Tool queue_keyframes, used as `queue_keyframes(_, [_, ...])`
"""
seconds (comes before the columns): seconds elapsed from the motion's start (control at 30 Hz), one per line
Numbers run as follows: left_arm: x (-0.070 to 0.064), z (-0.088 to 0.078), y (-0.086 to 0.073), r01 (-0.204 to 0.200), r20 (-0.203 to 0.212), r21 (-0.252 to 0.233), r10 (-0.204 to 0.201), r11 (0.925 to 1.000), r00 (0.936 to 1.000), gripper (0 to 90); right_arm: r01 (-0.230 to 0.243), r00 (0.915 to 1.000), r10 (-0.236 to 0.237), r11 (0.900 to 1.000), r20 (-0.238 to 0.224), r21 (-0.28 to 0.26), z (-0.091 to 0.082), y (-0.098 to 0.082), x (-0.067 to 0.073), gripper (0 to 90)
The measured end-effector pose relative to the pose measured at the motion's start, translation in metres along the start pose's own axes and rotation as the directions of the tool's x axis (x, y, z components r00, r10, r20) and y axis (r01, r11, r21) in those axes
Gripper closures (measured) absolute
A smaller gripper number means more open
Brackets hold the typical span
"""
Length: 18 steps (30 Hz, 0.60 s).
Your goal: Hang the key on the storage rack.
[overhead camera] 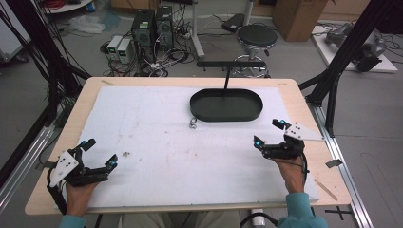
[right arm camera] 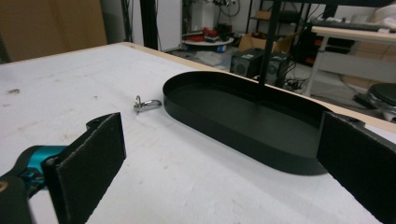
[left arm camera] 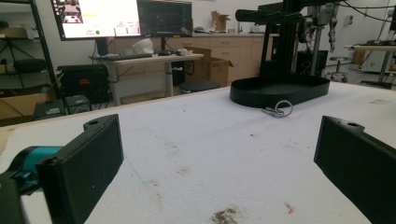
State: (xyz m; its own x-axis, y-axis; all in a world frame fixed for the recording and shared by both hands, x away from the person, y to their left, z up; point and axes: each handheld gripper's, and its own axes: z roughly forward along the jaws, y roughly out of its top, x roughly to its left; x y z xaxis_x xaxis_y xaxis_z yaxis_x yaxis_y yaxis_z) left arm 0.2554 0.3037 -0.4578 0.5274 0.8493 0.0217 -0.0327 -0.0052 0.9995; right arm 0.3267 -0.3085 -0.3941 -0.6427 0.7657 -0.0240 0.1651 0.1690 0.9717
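A black oval tray (overhead camera: pixel 226 105) lies at the far middle of the white mat (overhead camera: pixel 157 156), with nothing in it; it also appears in the left gripper view (left arm camera: pixel 280 88) and close up in the right gripper view (right arm camera: pixel 243 116). A small metal ring clip (overhead camera: pixel 193 123) rests on the mat just off the tray's near left end (left arm camera: pixel 278 109) (right arm camera: pixel 145 104). My left gripper (overhead camera: pixel 99 153) sits at the near left of the table, open, nothing between its jaws. My right gripper (overhead camera: pixel 268 133) is at the right, near the tray's right end, open and holding nothing.
A dark stain (overhead camera: pixel 126 154) marks the mat right of the left gripper. A black post (overhead camera: pixel 227 76) stands behind the tray. Black frame legs (overhead camera: pixel 332 80) rise at the table's right edge. A stool (overhead camera: pixel 256 37) and computer boxes (overhead camera: pixel 152 26) are on the floor beyond.
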Motion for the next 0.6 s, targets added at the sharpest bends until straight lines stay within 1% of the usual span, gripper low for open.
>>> queue_keyframes(0.03, [0.0, 0.0, 0.0, 0.0, 0.0, 0.0, 0.0, 1.0, 1.0, 1.8, 0.007, 1.0, -0.007, 1.0, -0.006, 0.011, 0.004, 0.006, -0.001, 1.2])
queue_keyframes(0.07, [0.0, 0.0, 0.0, 0.001, 0.0, 0.001, -0.001, 1.0, 1.0, 1.8, 0.003, 0.9998, -0.002, 1.0, -0.019, 0.024, 0.006, 0.009, -0.001, 1.2])
queue_keyframes(0.1, [0.0, 0.0, 0.0, 0.0, 0.001, 0.0, 0.0, 1.0, 1.0, 1.8, 0.013, 0.9996, -0.012, 1.0, -0.025, 0.028, 0.009, 0.014, -0.001, 1.2])
queue_keyframes(0.13, [0.0, 0.0, 0.0, 0.0, 0.001, 0.0, 0.0, 1.0, 1.0, 1.8, 0.013, 0.9996, -0.012, 1.0, -0.025, 0.028, 0.009, 0.014, -0.001, 1.2])
queue_keyframes(0.17, [0.0, 0.0, 0.0, 0.0, 0.001, 0.0, 0.0, 1.0, 1.0, 1.8, 0.023, 0.999, -0.021, 0.999, -0.039, 0.048, 0.014, 0.021, 0.001, 1.2])
queue_keyframes(0.27, [0.0, 0.0, 0.0, 0.001, 0.001, 0.0, -0.001, 1.0, 1.0, 1.8, 0.048, 0.9973, -0.044, 0.996, -0.059, 0.07, 0.023, 0.033, 0.003, 1.2])
queue_keyframes(0.3, [0.0, 0.0, 0.0, 0.0, 0.001, 0.001, 0.0, 1.0, 1.0, 1.8, 0.051, 0.9965, -0.045, 0.996, -0.07, 0.076, 0.026, 0.036, 0.004, 1.2])
queue_keyframes(0.33, [0.0, 0.0, 0.0, 0.0, 0.001, 0.001, 0.0, 1.0, 1.0, 1.8, 0.051, 0.9965, -0.045, 0.996, -0.07, 0.076, 0.026, 0.036, 0.004, 1.2])
queue_keyframes(0.37, [0.0, 0.0, 0.0, 0.0, 0.001, 0.001, 0.0, 1.0, 1.0, 1.8, 0.058, 0.9952, -0.05, 0.994, -0.083, 0.088, 0.031, 0.042, 0.005, 1.2])
queue_keyframes(0.5, [0.0, 0.0, 0.0, 0.003, 0.001, -0.001, -0.003, 1.0, 1.0, 1.8, 0.089, 0.9906, -0.074, 0.987, -0.114, 0.132, 0.044, 0.054, 0.008, 1.2])
queue_keyframes(0.57, [0.0, 0.0, 0.0, 0.004, 0.001, -0.001, -0.004, 1.0, 1.0, 1.8, 0.109, 0.9877, -0.09, 0.982, -0.128, 0.152, 0.05, 0.06, 0.01, 1.2])
queue_keyframes(0.6, [0.0, 0.0, 0.0, 0.004, 0.001, -0.001, -0.004, 1.0, 1.0, 1.8, 0.109, 0.9877, -0.09, 0.982, -0.128, 0.152, 0.05, 0.06, 0.01, 1.2])
